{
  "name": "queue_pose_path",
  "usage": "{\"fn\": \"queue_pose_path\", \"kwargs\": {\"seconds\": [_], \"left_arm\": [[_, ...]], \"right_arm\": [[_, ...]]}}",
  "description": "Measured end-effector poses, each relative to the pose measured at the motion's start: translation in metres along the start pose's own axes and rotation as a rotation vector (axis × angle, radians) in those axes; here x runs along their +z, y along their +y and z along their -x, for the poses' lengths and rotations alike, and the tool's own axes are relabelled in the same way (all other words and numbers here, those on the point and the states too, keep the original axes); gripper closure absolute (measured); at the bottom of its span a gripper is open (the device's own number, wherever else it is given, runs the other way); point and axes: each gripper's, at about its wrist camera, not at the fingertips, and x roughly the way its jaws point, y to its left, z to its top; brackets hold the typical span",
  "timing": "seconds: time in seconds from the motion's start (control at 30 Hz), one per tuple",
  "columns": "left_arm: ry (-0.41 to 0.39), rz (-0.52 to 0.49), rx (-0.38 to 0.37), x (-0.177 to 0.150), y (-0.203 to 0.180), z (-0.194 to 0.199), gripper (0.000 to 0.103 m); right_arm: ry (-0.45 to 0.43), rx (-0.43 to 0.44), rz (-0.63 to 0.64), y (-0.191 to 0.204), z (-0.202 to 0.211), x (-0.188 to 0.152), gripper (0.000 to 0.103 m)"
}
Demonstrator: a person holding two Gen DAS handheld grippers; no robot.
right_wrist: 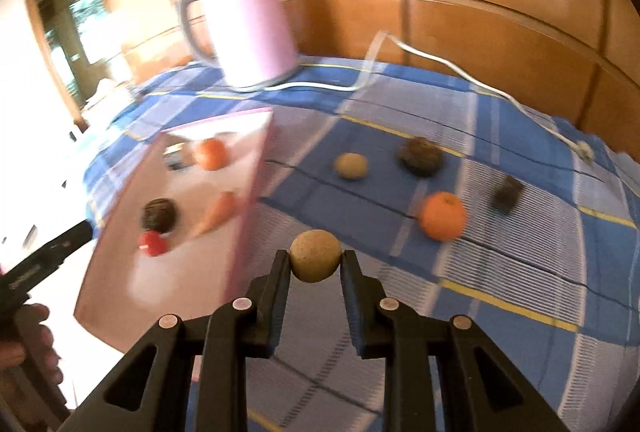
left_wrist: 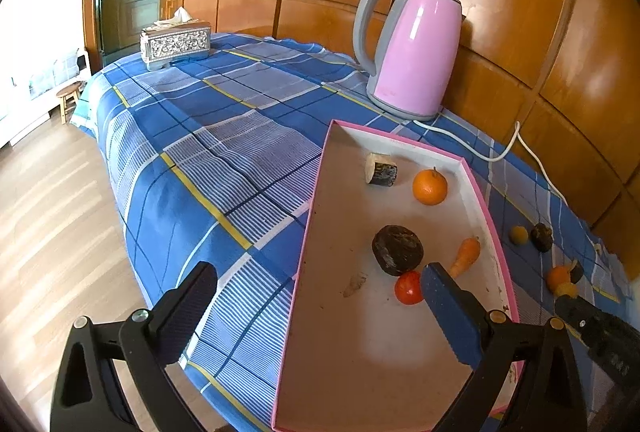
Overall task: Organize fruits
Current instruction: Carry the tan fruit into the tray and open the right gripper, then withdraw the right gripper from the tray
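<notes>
Right gripper (right_wrist: 316, 260) clamped on a tan round fruit (right_wrist: 315, 256), pinched between both fingertips, held above the blue plaid tablecloth (right_wrist: 520, 232) just right of the pink-rimmed tray (right_wrist: 248, 168). Right wrist view is motion-blurred. Left gripper (left_wrist: 320, 296) spread wide, nothing in it, hanging over the tray's near left edge; its right finger (left_wrist: 448, 312) overlaps the red tomato (left_wrist: 408, 288) in view, contact unclear. In the tray (left_wrist: 304, 232): dark round fruit (left_wrist: 397, 249) and carrot (left_wrist: 466, 255) near the tomato, orange (left_wrist: 429, 186) and a cut wood-like chunk (left_wrist: 381, 169) at the far end. On the cloth right of the tray, well apart from each other: second tan fruit (right_wrist: 351, 165), dark lumpy fruit (right_wrist: 421, 155), loose orange (right_wrist: 443, 216), small dark block (right_wrist: 507, 194). Pink kettle (left_wrist: 412, 48) far side, white cord (left_wrist: 496, 152) trailing right. Tissue box (left_wrist: 175, 42) at the far left corner.
</notes>
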Motion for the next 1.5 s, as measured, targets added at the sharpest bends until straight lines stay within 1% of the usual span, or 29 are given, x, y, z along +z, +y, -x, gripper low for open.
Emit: {"fn": "queue_pose_path", "kwargs": {"seconds": [0.13, 0.3, 0.43, 0.6, 0.8, 0.9, 1.03, 1.1, 1.3, 1.5], "left_arm": [[-0.005, 0.008, 0.009, 0.001, 0.003, -0.001, 0.001], [-0.007, 0.01, 0.012, 0.001, 0.004, -0.001, 0.001], [-0.01, 0.007, 0.013, 0.001, 0.004, -0.002, 0.001], [-0.01, 0.007, 0.009, 0.002, 0.004, -0.002, 0.001], [-0.015, 0.002, 0.002, 0.002, 0.002, -0.001, 0.001], [-0.015, -0.006, -0.003, 0.001, 0.0, 0.001, 0.001], [-0.017, -0.019, -0.01, 0.001, -0.002, 0.002, 0.001], [-0.02, -0.025, -0.013, 0.001, -0.004, 0.004, 0.001], [-0.033, -0.055, -0.024, 0.0, -0.011, 0.007, 0.001], [-0.031, -0.083, -0.039, -0.002, -0.017, 0.009, 0.001]], "right_arm": [[0.013, 0.063, 0.064, 0.028, -0.005, 0.002, 0.077], [0.035, 0.113, 0.133, 0.061, -0.018, 0.009, 0.077], [0.055, 0.124, 0.158, 0.081, -0.03, 0.014, 0.077], [0.045, 0.119, 0.162, 0.088, -0.032, 0.014, 0.075], [0.018, 0.082, 0.123, 0.075, -0.023, 0.01, 0.075], [0.003, 0.052, 0.092, 0.064, -0.016, 0.007, 0.07], [-0.012, 0.015, 0.042, 0.049, -0.009, 0.001, 0.07], [-0.021, -0.01, 0.021, 0.042, -0.005, -0.002, 0.067], [-0.041, -0.079, -0.04, 0.019, 0.003, -0.01, 0.067], [-0.053, -0.121, -0.1, 0.001, 0.009, -0.015, 0.067]]}}
